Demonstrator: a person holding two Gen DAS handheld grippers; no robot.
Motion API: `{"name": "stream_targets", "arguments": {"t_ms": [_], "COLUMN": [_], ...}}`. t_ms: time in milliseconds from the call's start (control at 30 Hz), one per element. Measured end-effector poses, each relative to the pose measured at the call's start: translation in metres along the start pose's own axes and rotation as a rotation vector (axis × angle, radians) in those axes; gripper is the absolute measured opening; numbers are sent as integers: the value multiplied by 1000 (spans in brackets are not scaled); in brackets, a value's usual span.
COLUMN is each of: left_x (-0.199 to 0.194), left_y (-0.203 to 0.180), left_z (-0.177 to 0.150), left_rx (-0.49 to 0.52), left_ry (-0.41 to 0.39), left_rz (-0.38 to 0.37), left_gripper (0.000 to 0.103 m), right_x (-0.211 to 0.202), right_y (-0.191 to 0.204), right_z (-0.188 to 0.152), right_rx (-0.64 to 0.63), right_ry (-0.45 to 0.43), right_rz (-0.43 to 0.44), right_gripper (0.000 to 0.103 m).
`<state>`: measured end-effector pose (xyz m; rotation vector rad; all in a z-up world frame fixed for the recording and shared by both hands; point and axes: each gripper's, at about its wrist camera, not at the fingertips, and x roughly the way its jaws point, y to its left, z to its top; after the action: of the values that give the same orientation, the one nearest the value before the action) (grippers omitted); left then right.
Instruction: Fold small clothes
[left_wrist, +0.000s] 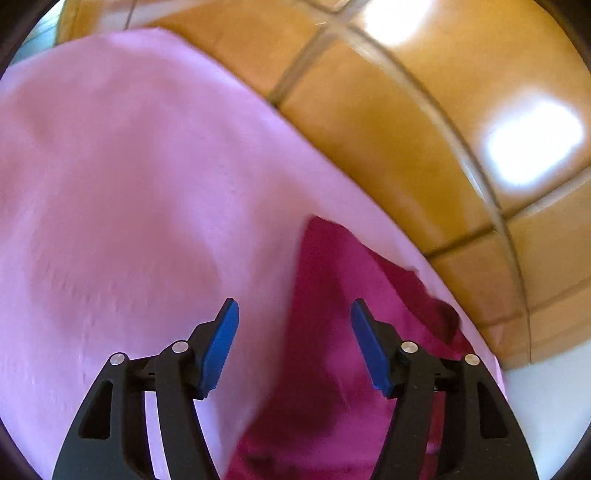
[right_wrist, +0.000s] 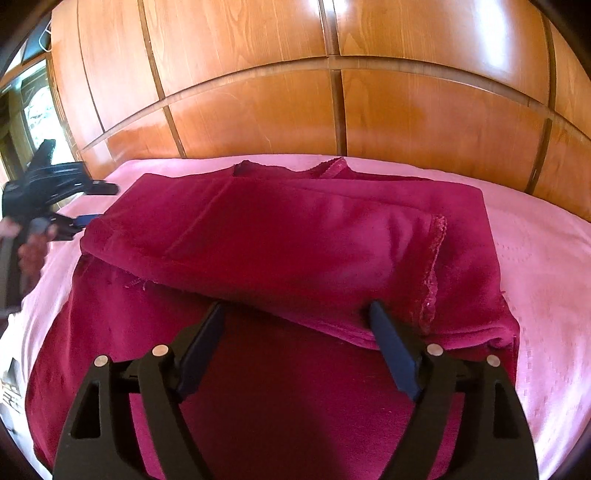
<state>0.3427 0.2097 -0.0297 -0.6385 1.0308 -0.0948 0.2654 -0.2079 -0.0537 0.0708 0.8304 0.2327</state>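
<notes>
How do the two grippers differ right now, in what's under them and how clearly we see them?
The left gripper hangs over the seam where the pink sheet meets the magenta garment; the right gripper sits wholly over the garment, fingertips at its folded edge. The left wrist view is motion-blurred; the right wrist view is sharp. The right gripper's jaws stand somewhat wider. Shared: both open, nothing between the blue pads, both angled downward.

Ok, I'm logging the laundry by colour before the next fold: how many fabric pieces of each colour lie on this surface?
Dark magenta garment: 1
Light pink sheet under it: 1
Total: 2
</notes>
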Motion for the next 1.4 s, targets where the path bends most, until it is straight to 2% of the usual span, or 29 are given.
{"name": "stream_targets", "arguments": {"t_ms": [67,100,133,200,267,300,400,433,467,600,700,767,800,867,900,1000,1167,1200,1233,1267,1300,1400], "left_x": [16,21,23,16,6,5,32,38,39,5,-29,-40,-40,-27,-20,-27,-49,-56,-61,-67,-75,-91], "left_y": [3,3,0,-13,-29,-36,-46,-47,-47,-39,-38,-39,-41,-41,-34,-29,-32,-33,-33,-33,-33,-32], "left_z": [7,9,9,8,3,0,-9,-13,-16,-26,-52,-74,-88,-107,-113,-115,-126,-134,-141,-147,-155,-174], "left_rx": [-32,-37,-27,45,130,183,304,328,332,260,319,373,423,490,482,417,329,331,332,334,337,351], "left_ry": [57,68,66,4,-69,-101,-81,-71,-80,-127,-165,-152,-134,-100,-91,-127,-159,-164,-171,-185,-208,-224], "left_rz": [-69,-86,-96,-114,-111,-49,156,197,208,126,64,43,66,168,178,169,168,182,190,201,211,237], "left_gripper": [60,47,24,12,11,10,11,14,15,15,15,15,15,15,15,15,15,26,43,51,55,55], "right_x": [1,1,1,2,3,4,7,7,8,9,10,10,10,9,10,10,10,10,9,9,9,11], "right_y": [1,1,1,2,5,7,13,14,14,12,12,13,12,13,14,14,12,13,13,14,14,18], "right_z": [1,1,1,0,1,1,-1,-1,-1,-1,-1,-1,-1,-2,-2,-2,-2,-2,-2,-2,-2,-2], "right_rx": [-5,-5,-6,-12,-24,-35,-65,-71,-73,-68,-70,-70,-71,-72,-73,-74,-68,-69,-70,-73,-76,-95], "right_ry": [0,1,0,0,3,6,13,13,13,12,12,11,11,12,12,13,13,13,13,14,15,21], "right_rz": [-2,-1,0,-4,-14,-22,-50,-56,-59,-54,-55,-56,-57,-58,-59,-58,-41,-40,-40,-42,-45,-48], "right_gripper": [83,83,83,84,87,87,89,89,89,89,89,89,89,89,89,89,91,91,92,92,93,95]}}
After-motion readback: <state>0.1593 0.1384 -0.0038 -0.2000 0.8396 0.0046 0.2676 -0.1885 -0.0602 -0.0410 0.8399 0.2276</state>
